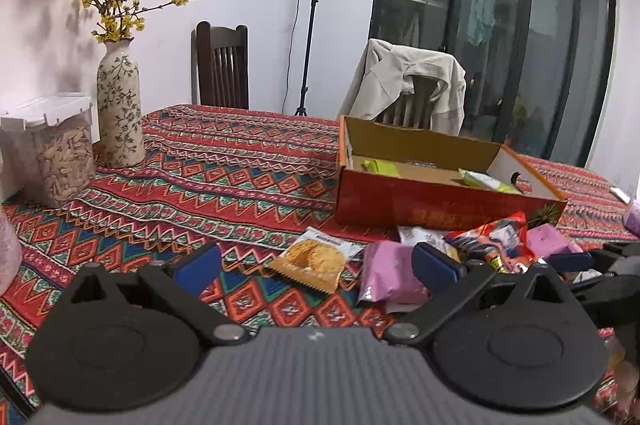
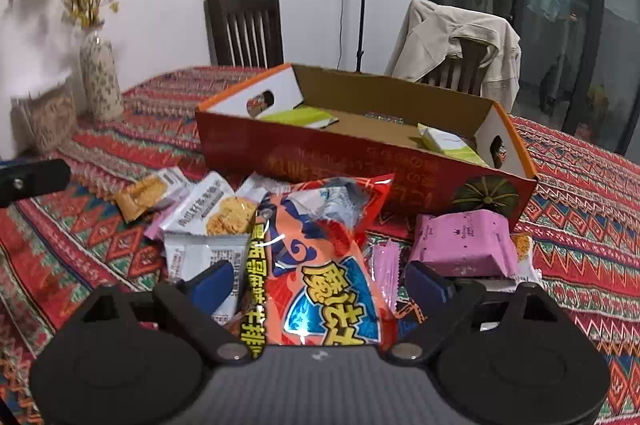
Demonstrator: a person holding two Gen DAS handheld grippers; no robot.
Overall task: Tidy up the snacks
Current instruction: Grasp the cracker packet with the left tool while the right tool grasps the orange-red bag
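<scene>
The right tongs (image 2: 318, 283) stand spread wide, with the big orange-red snack bag (image 2: 320, 265) lying between the blue pads (image 2: 212, 285); the pads flank the bag but do not visibly press on it, so nothing is gripped yet. The left tongs (image 1: 316, 265) are also released and empty, hovering over the tabletop (image 1: 240, 161) with a small cracker packet (image 1: 312, 261) just ahead at 12 o'clock and a pink packet (image 1: 390, 275) toward 1 o'clock.

The loose snacks sit in a heap on the patterned cloth directly in front of the open cardboard box (image 2: 360, 161), which lies at 12 o'clock in the right wrist view. Inside the box two pale green packets (image 2: 304, 115) already rest at opposite ends. Around the orange bag lie white cracker packets (image 2: 218, 211) at 10 o'clock and a pink block-shaped pack (image 2: 460, 241) at 2 o'clock.

The orange bag looks light, puffed with air and glossy, so it should crumple and may slide under a shallow pinch. Its contents are probably brittle, so a hard squeeze across the middle risks crushing them. A hold near a crimped end seam or across a narrower fold seems the safer choice. The pink pack appears firmer and boxier, and would likely take a squarer grip across its short sides.
</scene>
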